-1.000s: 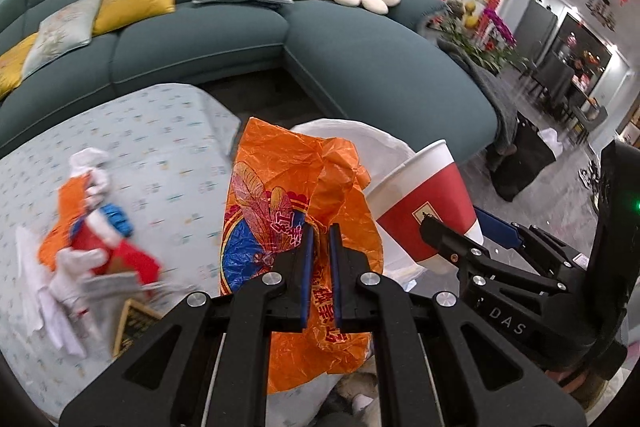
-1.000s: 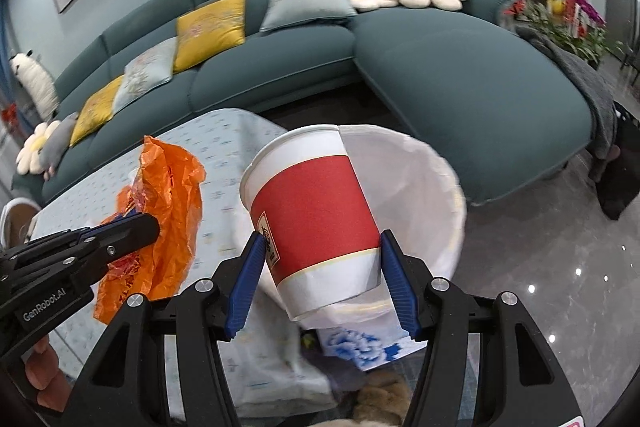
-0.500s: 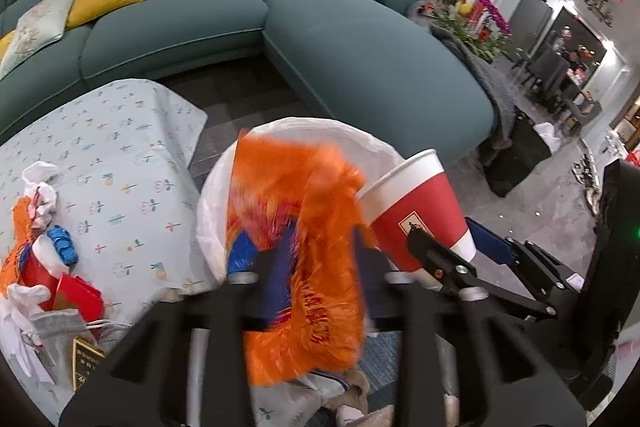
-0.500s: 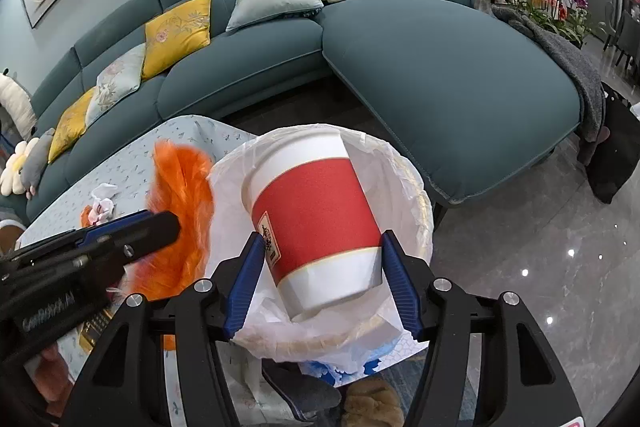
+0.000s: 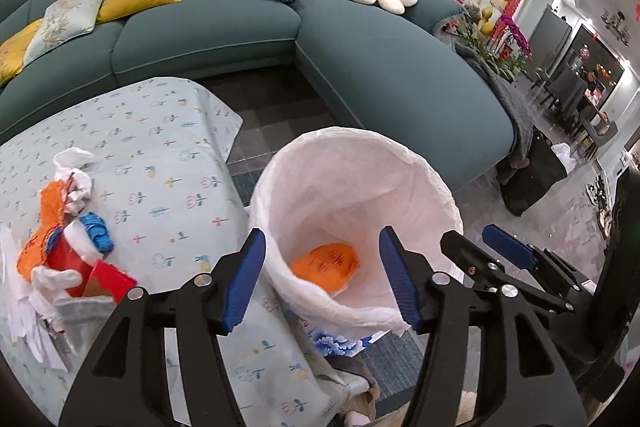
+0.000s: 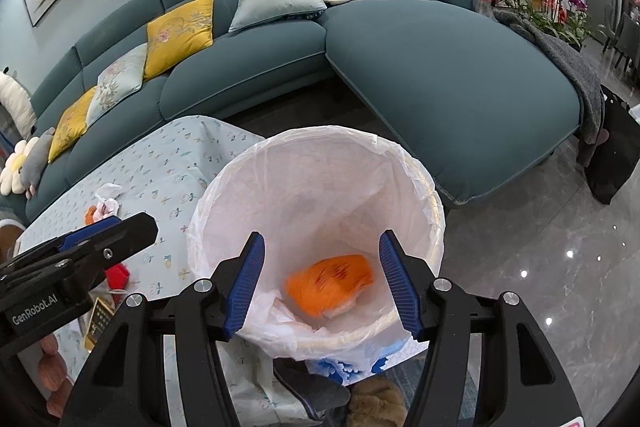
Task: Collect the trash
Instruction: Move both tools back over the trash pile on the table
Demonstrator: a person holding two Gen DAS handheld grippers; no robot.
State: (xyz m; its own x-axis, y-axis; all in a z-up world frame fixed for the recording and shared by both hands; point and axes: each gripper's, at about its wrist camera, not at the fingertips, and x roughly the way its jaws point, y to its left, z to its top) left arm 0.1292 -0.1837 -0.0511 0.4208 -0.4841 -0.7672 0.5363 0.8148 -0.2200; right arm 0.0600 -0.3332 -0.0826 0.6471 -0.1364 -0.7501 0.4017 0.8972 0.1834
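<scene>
- Step in hand, by the look of it: drop done over the bin (image 5: 416, 163), next up the leftover pile on the table (image 5: 160, 155). Best to lift both tools clear of the bin's rim before swinging over, so the liner doesn't snag.
- Bin itself: white-lined, standing on the floor just beside the table's corner, in front of the sofa (image 5: 360, 67). Good landmark for everything else.
- Remaining trash pile (image 5: 68, 247): on the table, well to the left of the bin. Orange wrapper, something red, white tissue, all tangled. Probably worth grabbing one piece at a time, light stuff tends to slip.
- Left gripper (image 5: 320, 279): hanging over the bin's near rim, jaws apart and opening further, nothing between them.
- Right gripper (image 6: 320, 279): also above the bin mouth, jaws spread, nothing clamped.
- Orange bag (image 6: 330, 283): down at the bottom of the bin, straight below both pairs of jaws, well apart from the pads.
- Something pale peeking out under the orange bag, can't tell what.
</scene>
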